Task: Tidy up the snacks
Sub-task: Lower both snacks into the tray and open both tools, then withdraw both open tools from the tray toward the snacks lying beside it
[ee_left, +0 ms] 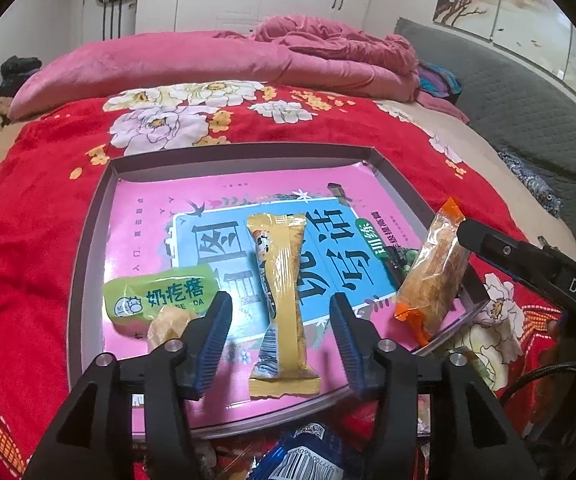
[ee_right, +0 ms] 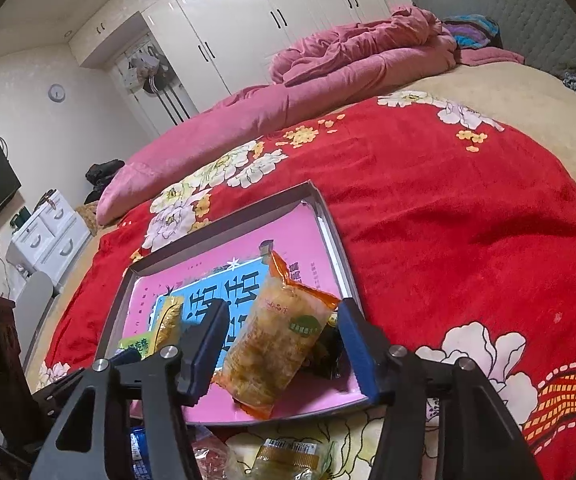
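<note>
A shallow grey tray (ee_left: 88,240) lies on the red flowered blanket, its floor covered by a pink and blue printed sheet. In it, a long yellow snack bar (ee_left: 284,292) lies flat between the fingers of my left gripper (ee_left: 281,304), which is open; the pads stand clear of the bar on both sides. An orange-ended clear snack packet (ee_left: 428,276) leans at the tray's right rim. My right gripper (ee_right: 284,312) straddles this orange packet (ee_right: 280,344), open, with a gap at the left pad. A green packet (ee_left: 156,296) lies at the tray's front left.
A small tan wrapped snack (ee_left: 166,326) sits by the green packet. A dark packet (ee_right: 324,352) lies under the orange one. Outside the tray's near rim lie a blue packet (ee_left: 308,456) and a clear yellowish packet (ee_right: 288,456). A pink quilt (ee_left: 208,60) is heaped behind.
</note>
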Demonstrator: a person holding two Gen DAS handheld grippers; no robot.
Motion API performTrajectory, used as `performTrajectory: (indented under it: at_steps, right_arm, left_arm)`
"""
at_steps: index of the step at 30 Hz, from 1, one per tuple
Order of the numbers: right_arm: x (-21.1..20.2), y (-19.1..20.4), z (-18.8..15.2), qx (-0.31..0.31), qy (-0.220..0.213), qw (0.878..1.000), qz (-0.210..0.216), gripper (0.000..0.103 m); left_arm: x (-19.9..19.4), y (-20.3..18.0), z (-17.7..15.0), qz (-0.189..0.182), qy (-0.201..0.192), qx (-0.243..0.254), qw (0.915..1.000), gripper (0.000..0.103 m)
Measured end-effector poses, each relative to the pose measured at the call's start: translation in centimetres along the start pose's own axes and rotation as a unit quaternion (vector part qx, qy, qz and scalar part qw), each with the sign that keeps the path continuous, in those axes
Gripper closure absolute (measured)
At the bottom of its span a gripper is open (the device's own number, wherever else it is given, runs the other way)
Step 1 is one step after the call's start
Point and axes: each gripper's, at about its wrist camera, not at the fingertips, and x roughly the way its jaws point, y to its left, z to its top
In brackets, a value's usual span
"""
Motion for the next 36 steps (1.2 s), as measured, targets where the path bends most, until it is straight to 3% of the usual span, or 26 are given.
performTrajectory:
  at_steps: [18,21,36]
  right_arm:
    - [-0.9,0.4,0.3,-0.026,-0.021,0.999,-0.011,0.038]
    - [-1.1,0.9,0.2,-0.037,-0.024,0.999,-0.007,0.031]
    - [-1.9,2.3,0.1,-0.085,-0.040,0.996,0.000,0.024]
  left_arm:
    - [-2.0,0.7,0.3,0.008,-0.039,-0.007,0.9992,0.033]
    - [-2.1,0.6,0.4,0.016,-0.042,-0.003,0.9990,0.028]
    - [-3.0,1.7,0.4,0.036,-0.053,-0.013,0.9978,0.025]
